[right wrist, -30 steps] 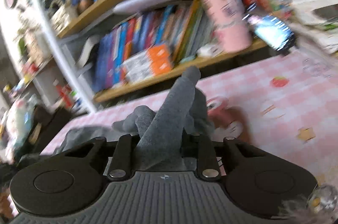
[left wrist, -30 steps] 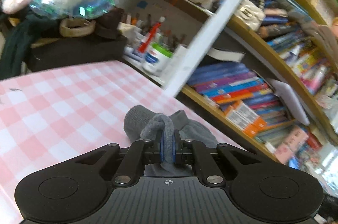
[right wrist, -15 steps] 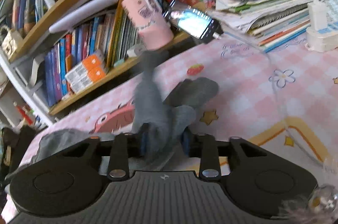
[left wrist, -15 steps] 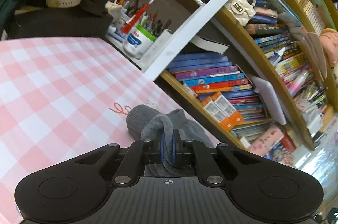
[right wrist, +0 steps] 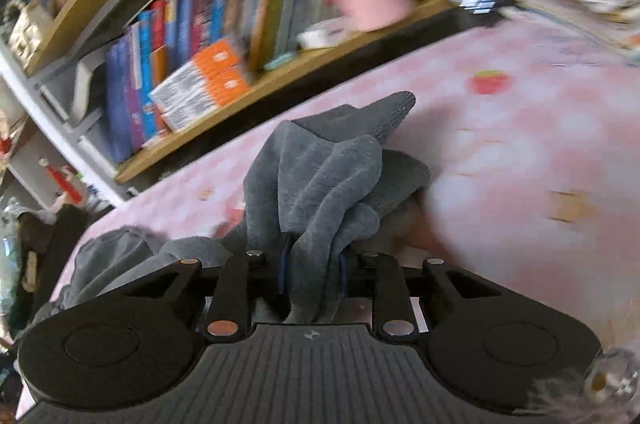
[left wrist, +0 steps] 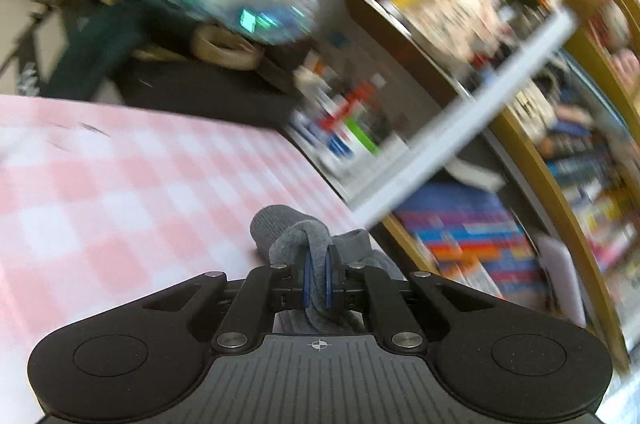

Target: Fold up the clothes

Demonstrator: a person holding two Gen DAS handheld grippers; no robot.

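Pink-and-white checked cloth point(left wrist: 120, 191) covers the table in both views, with crowded wooden bookshelves point(right wrist: 188, 35) across the upper frame. Low in the left wrist view, the left gripper point(left wrist: 316, 278) is clamped tight on a fold of soft grey knitted garment point(left wrist: 298, 238), which bulges just above its blue pads. At lower centre of the right wrist view, the right gripper point(right wrist: 311, 276) is closing, a thick bunch of the same grey garment point(right wrist: 320, 175) between its pads, the rest heaped on the cloth beyond.
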